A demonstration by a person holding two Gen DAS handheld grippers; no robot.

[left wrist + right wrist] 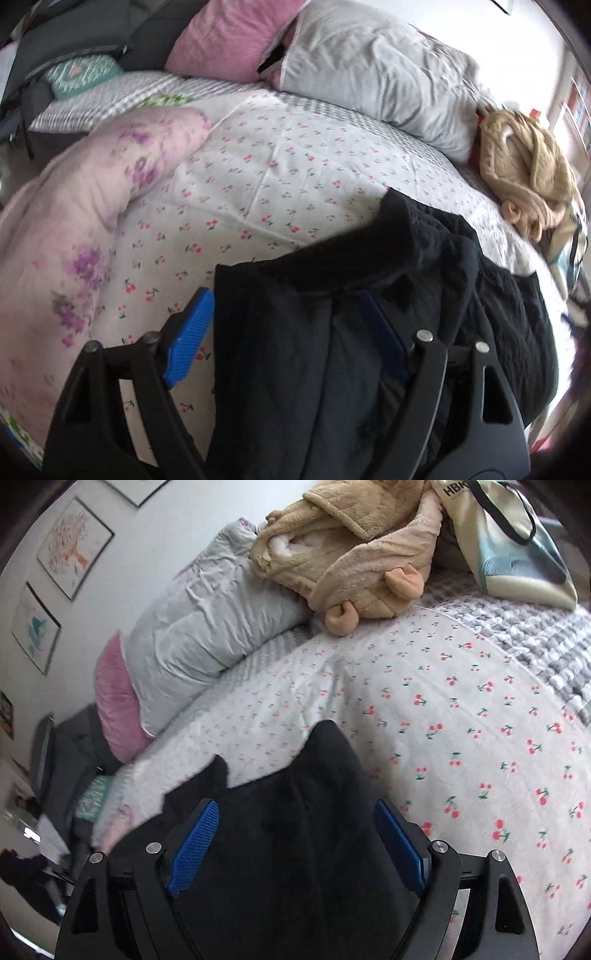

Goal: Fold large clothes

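The dark, nearly black knit garment lies bunched on the cherry-print white bedspread, toward the near edge of the bed, its cloth running in between the fingers of both tools. The left gripper has its blue-padded jaws standing wide apart with fabric lying loose between them, not pinched; the right gripper stands the same, jaws spread, dark cloth draped through the gap. It looks like a release, the garment set down on the bed between folds. Next, I'd judge, the cloth needs spreading flat and a fresh hold on an edge or corner. Farther off, a grey pillow and a pink pillow sit at the head edge, a tan fleece robe heaped beside them, a floral pink quilt along the opposite side.
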